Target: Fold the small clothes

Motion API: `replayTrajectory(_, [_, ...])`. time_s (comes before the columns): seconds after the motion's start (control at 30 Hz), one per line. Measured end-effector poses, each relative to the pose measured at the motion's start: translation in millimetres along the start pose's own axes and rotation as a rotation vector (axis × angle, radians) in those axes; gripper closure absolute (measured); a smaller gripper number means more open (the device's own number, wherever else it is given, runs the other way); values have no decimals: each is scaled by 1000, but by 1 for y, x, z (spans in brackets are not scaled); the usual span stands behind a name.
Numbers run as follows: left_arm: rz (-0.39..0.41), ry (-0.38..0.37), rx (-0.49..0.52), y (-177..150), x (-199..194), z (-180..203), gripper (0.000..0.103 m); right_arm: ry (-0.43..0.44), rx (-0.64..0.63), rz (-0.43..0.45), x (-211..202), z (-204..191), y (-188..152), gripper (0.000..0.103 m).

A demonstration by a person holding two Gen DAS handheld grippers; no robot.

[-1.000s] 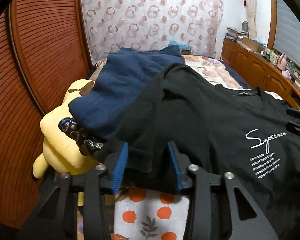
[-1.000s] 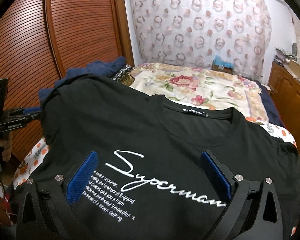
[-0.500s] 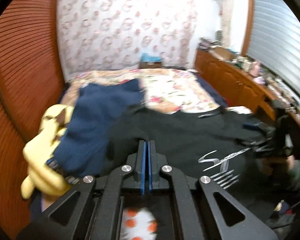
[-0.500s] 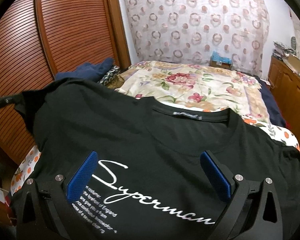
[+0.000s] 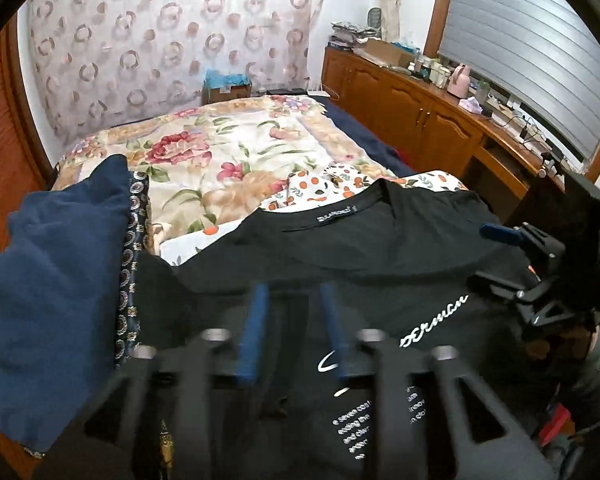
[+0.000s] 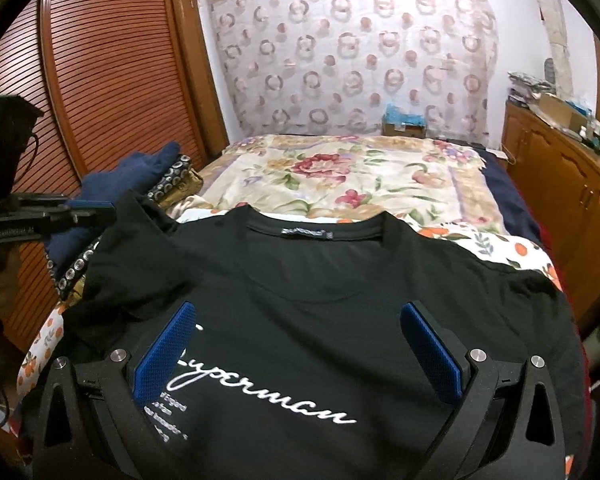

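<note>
A black T-shirt with white script print lies face up on the bed, collar away from me. Its left sleeve is folded inward onto the chest. My left gripper is blurred above the shirt's left part. Its jaws are opening, and I see no cloth pinched between the blue pads. From the right wrist view the left gripper sits just beside the shoulder edge. My right gripper stands wide open over the printed chest, holding nothing. It also shows at the shirt's right edge.
Folded navy clothes and a patterned cloth are stacked left of the shirt. A floral quilt covers the far bed, over an orange-print sheet. A slatted wardrobe door stands left, a cluttered wooden cabinet right.
The left gripper shut on the left sleeve, carried it rightward over the shirt and has reopened. The sleeve now lies folded inward. The right gripper hardly moved.
</note>
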State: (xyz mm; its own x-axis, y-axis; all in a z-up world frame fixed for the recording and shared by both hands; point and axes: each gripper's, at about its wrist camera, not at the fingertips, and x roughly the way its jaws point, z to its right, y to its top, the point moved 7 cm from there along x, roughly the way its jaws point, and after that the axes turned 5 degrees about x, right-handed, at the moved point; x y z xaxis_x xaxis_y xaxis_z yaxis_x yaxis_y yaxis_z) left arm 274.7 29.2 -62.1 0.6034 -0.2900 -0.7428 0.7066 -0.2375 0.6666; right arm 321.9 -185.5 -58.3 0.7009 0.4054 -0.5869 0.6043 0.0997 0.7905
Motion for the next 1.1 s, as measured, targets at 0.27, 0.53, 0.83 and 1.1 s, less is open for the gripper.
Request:
replayTrajectory(0.27, [26,80,-57,-25,-22,-24,25,74,-9,-64,22,-37,-7,13])
replayTrajectory(0.53, [64,185,-130,-65,-48,-51,25,204,-75,-138,60,-115,-17,35])
replayTrajectory(0.83, [174,294,-192,-95,-70,-65,25,364,-136,-255,87,-214,-58,55])
replayTrajectory(1.1, [190,327,-257,-117,-76,-81,25,398,-202,-320,127,-281,-92,67])
